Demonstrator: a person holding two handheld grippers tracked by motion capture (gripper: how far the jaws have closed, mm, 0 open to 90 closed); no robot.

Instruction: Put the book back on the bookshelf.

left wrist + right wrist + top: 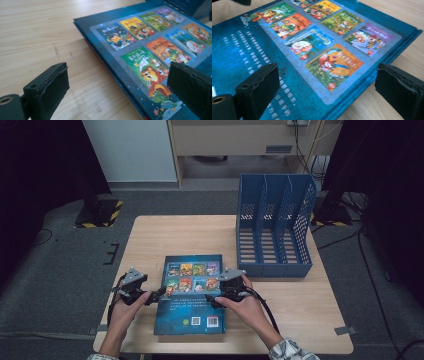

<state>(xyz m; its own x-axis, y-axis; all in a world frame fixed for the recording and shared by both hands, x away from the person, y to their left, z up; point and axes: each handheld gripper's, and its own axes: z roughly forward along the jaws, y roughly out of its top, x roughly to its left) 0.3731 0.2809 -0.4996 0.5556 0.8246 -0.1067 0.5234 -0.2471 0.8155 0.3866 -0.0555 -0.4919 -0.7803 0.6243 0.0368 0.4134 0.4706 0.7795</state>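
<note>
A blue book (pixel 190 295) lies flat on a pale wooden table (pixel 150 235), between the left gripper (pixel 155 296) and right gripper (pixel 212 300), both spread wide at its side edges. Beyond the right gripper stands a blue rack (pixel 275 227); grey carpet (pixel 60 270) surrounds the table.

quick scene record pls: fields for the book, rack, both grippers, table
book: blue book lying flat, back cover up, near the table's front edge
rack: blue file rack with three slots, upright at the table's right rear, apart from the book
left gripper: left gripper open, jaws straddling the book's left edge
right gripper: right gripper open, jaws straddling the book's right edge
table: wooden table
</note>
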